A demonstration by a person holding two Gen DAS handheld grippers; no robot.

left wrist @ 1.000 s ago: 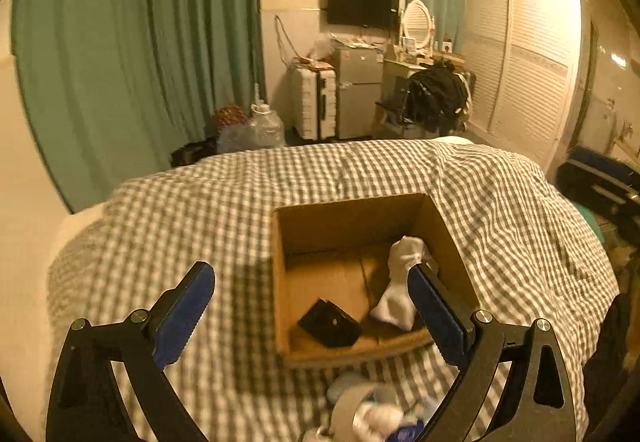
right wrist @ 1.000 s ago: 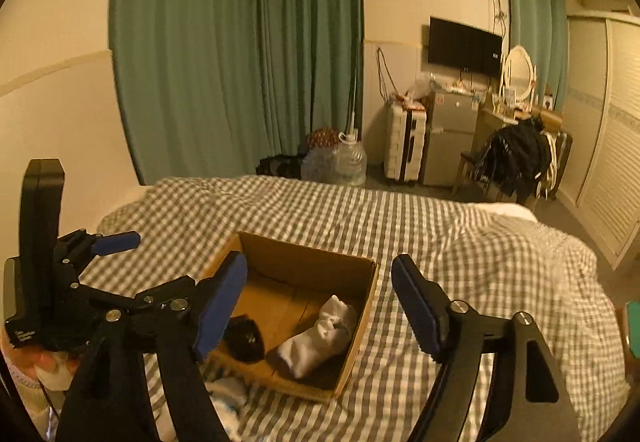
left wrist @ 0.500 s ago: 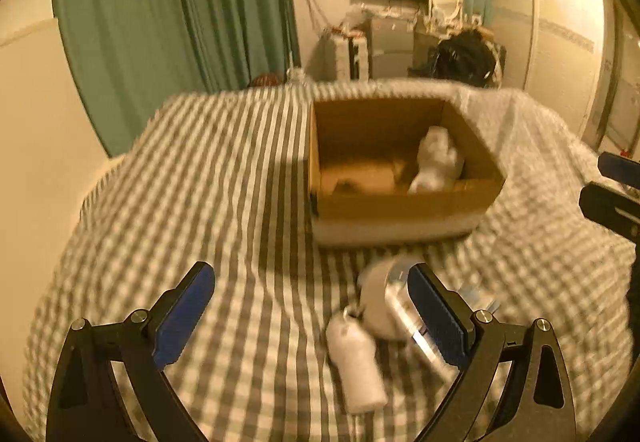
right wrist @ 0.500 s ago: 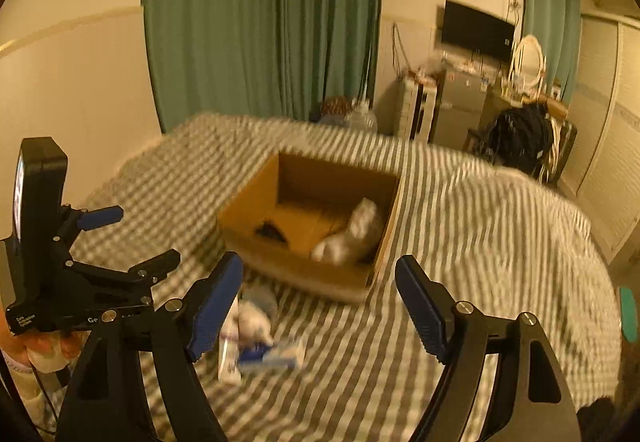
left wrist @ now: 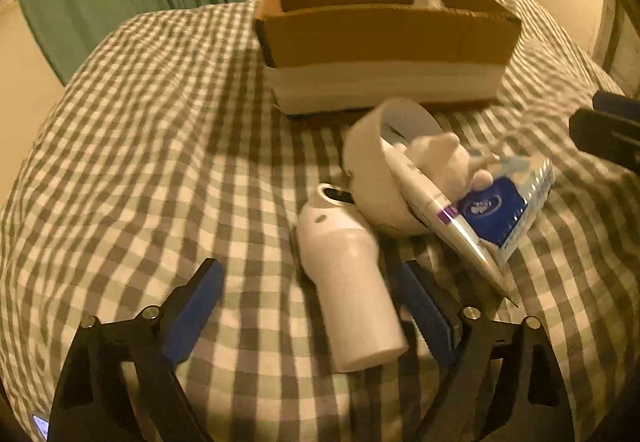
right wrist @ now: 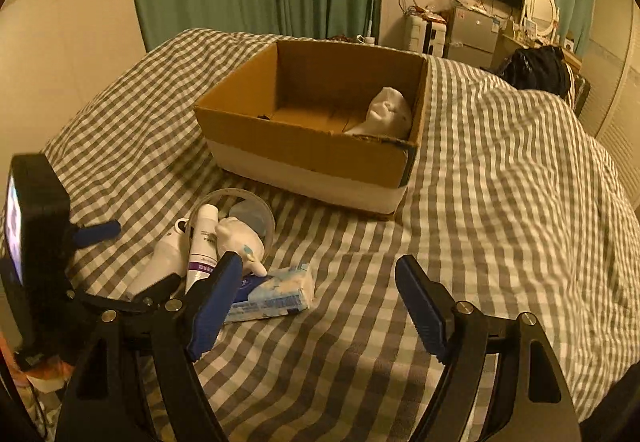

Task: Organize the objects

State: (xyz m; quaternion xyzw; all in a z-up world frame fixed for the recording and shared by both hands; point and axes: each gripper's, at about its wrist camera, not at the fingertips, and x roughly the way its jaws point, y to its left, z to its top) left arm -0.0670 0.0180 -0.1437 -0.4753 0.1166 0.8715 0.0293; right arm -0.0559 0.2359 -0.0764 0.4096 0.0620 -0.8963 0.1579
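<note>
My left gripper is spread wide around a white bottle lying on the checked bedspread, pinching nothing. My right gripper is spread too, empty, above the bedspread beside a tissue pack; the cardboard box sits beyond the pile.

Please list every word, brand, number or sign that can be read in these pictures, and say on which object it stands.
None can be read.
tube: small print and a purple band, too blurred.
blue packet: a white emblem on dark blue, lettering too blurred.
sticker on the silver cabinet: too small.
</note>
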